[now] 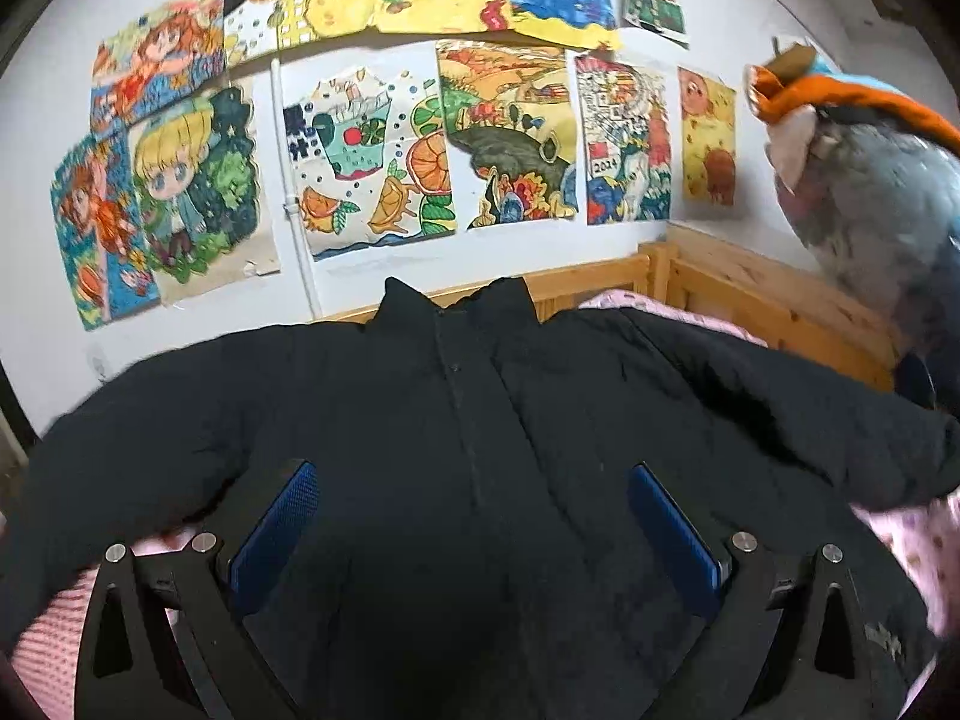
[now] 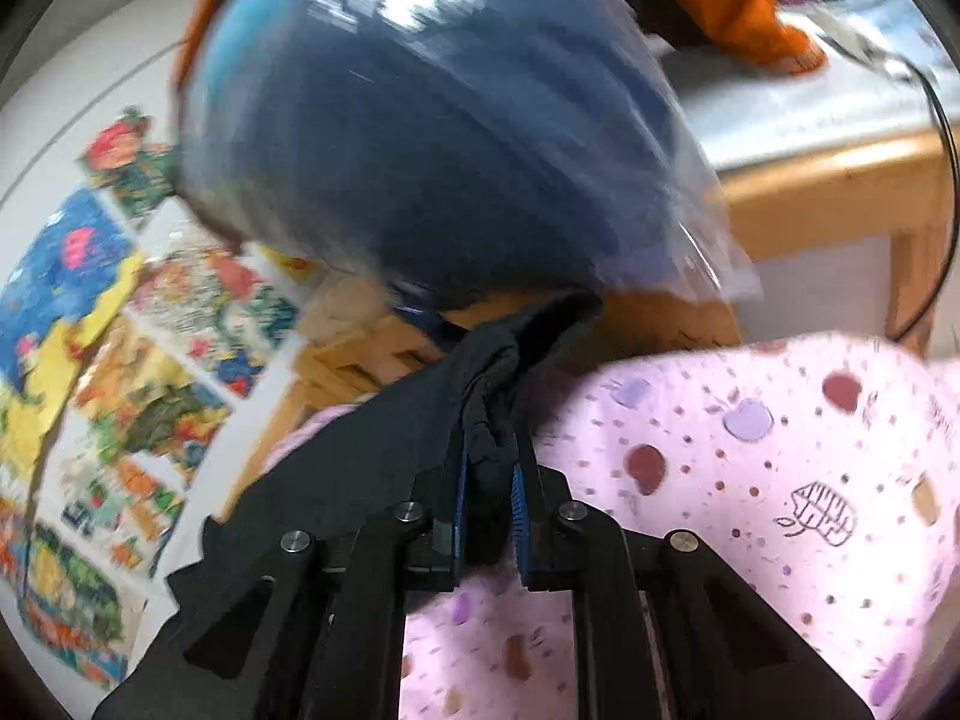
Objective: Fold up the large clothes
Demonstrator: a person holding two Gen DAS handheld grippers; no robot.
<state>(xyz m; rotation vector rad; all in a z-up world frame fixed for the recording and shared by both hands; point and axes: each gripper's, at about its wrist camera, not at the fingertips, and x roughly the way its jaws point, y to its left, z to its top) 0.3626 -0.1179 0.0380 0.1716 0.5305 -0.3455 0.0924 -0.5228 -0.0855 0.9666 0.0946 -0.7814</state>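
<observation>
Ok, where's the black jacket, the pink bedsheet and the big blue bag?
black jacket [image 1: 480, 450]: left wrist view, on the front by the zip.
pink bedsheet [image 2: 780, 480]: right wrist view, on a bare spotted patch.
big blue bag [image 2: 420, 168]: right wrist view, on its rounded shiny side.

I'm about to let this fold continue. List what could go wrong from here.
1. The right gripper pinches only a bunched edge of the black jacket; a pull may slip it free.
2. The bagged blue bundle hangs close above that grip and could be knocked.
3. The left gripper is open over the jacket's front, holding nothing, so the jacket may drag across the pink sheet.
</observation>
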